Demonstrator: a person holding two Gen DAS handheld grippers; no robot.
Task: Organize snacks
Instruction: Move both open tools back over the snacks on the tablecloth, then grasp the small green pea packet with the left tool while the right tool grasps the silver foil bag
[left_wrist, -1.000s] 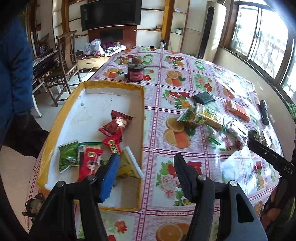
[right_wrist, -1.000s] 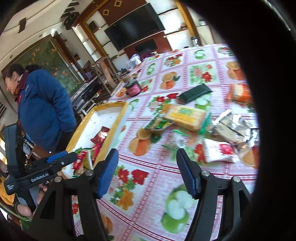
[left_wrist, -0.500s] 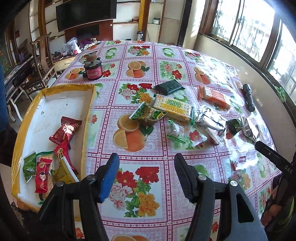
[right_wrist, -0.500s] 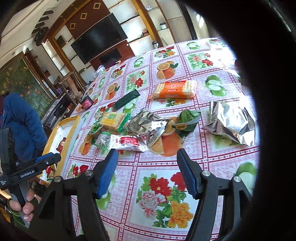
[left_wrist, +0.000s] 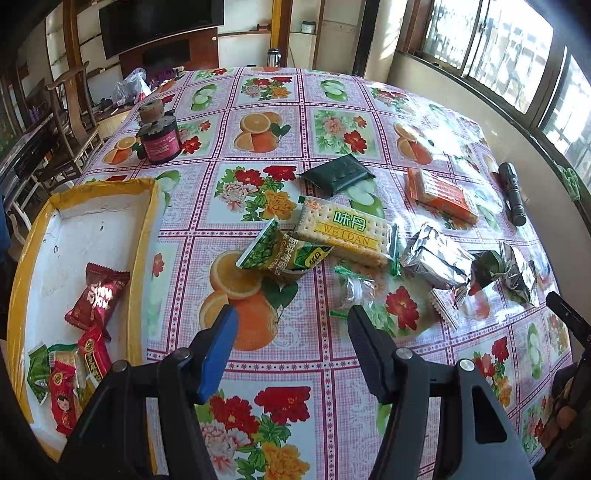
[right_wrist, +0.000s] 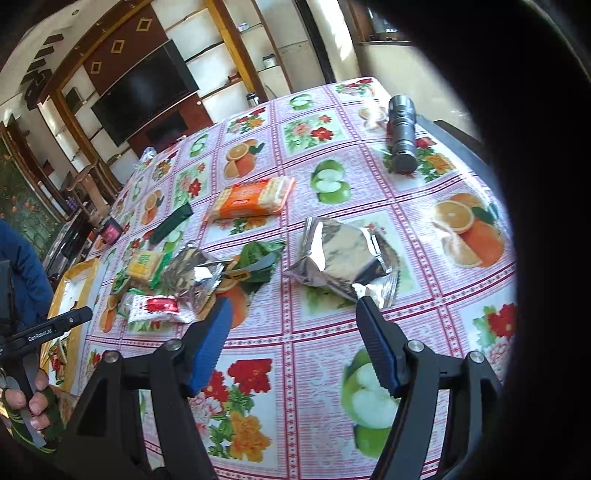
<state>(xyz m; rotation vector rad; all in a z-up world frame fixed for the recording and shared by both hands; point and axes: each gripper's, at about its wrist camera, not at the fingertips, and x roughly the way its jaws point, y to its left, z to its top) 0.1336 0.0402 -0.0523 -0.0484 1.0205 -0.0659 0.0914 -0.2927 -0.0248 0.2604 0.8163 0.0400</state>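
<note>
The left gripper is hovering over the table with jaws wide and nothing between them. The right gripper is standing wide too; its jaws have just been opening further, gripping nothing, just short of a silver foil packet. At the table's left edge a yellow-rimmed tray is holding red packets and green ones in its near end. Mid-table, a green pea bag is leaning against a yellow cracker pack. Farther off, an orange cracker pack and a dark green pouch are lying apart. A dark jar is standing toward the far left edge.
</note>
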